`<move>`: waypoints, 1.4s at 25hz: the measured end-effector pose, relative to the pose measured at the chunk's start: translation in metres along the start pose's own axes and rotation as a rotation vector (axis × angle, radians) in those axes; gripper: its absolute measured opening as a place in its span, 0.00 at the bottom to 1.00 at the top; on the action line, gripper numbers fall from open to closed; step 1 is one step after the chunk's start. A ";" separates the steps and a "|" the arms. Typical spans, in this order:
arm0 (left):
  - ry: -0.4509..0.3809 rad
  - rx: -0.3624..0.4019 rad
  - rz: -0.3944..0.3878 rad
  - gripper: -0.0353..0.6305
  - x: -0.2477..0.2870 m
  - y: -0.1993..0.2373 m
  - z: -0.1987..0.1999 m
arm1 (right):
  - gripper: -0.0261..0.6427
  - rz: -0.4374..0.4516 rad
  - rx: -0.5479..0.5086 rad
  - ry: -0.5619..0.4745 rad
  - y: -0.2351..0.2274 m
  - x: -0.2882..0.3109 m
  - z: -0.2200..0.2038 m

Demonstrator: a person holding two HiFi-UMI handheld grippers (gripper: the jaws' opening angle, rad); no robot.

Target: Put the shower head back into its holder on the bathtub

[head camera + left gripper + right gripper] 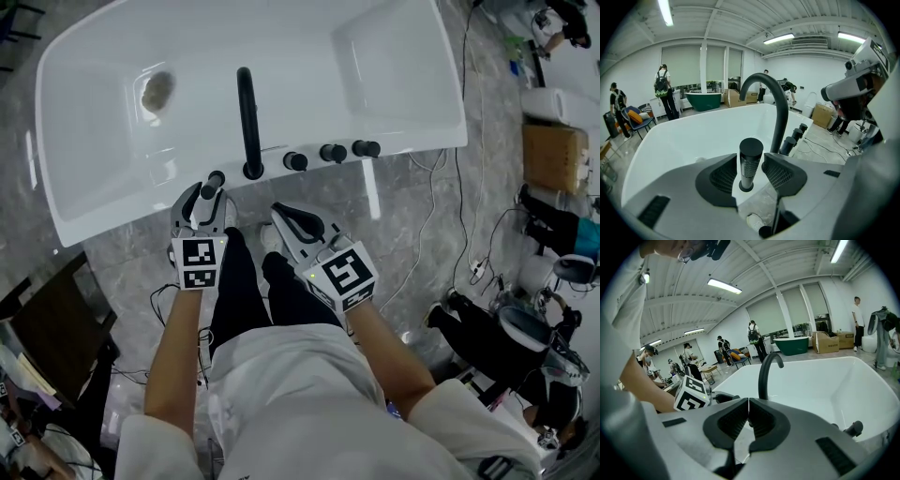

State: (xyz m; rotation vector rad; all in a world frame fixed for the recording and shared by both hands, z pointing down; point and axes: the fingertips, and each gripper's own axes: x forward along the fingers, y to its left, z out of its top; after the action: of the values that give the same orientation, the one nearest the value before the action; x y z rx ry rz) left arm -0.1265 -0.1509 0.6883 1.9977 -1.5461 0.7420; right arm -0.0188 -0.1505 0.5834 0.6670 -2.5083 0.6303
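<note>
The black cylindrical shower head (750, 161) stands upright in its holder on the white bathtub's rim (141, 211), left of the black arched faucet (247, 122). My left gripper (749, 171) is open around it. The handle sits between the pads with a small gap on the left side, while the right pad lies very close. From above, the left gripper (208, 197) is at the rim over the shower head (215, 179). My right gripper (284, 217) hovers just off the rim near the faucet base. It is shut (748, 420) with nothing in it.
Three black knobs (333, 152) line the rim right of the faucet (776, 108). The drain (157, 91) lies in the tub's left end. Cables (427, 225) run over the marble floor on the right, next to a cardboard box (553, 155). People and a green tub (704, 99) are far behind.
</note>
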 end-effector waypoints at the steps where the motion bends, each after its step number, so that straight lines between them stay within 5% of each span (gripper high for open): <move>1: 0.002 0.003 0.000 0.34 0.000 -0.002 0.000 | 0.07 0.001 -0.006 -0.005 0.000 -0.003 0.002; 7: 0.008 -0.006 0.055 0.40 -0.018 -0.007 0.003 | 0.07 0.012 -0.032 -0.039 0.006 -0.024 0.016; 14: -0.126 -0.071 0.140 0.39 -0.086 -0.016 0.053 | 0.07 0.075 -0.102 -0.123 0.029 -0.054 0.048; 22: -0.275 -0.125 0.149 0.10 -0.172 -0.060 0.103 | 0.07 0.144 -0.174 -0.195 0.056 -0.093 0.079; 26: -0.344 -0.198 0.143 0.07 -0.203 -0.066 0.115 | 0.07 0.159 -0.192 -0.207 0.066 -0.104 0.081; 35: -0.406 -0.193 0.158 0.07 -0.250 -0.053 0.126 | 0.07 0.124 -0.229 -0.251 0.078 -0.130 0.097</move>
State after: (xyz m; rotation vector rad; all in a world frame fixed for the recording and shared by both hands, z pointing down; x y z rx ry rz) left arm -0.1116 -0.0498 0.4225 1.9788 -1.9411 0.2339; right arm 0.0083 -0.0978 0.4138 0.5369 -2.8153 0.3072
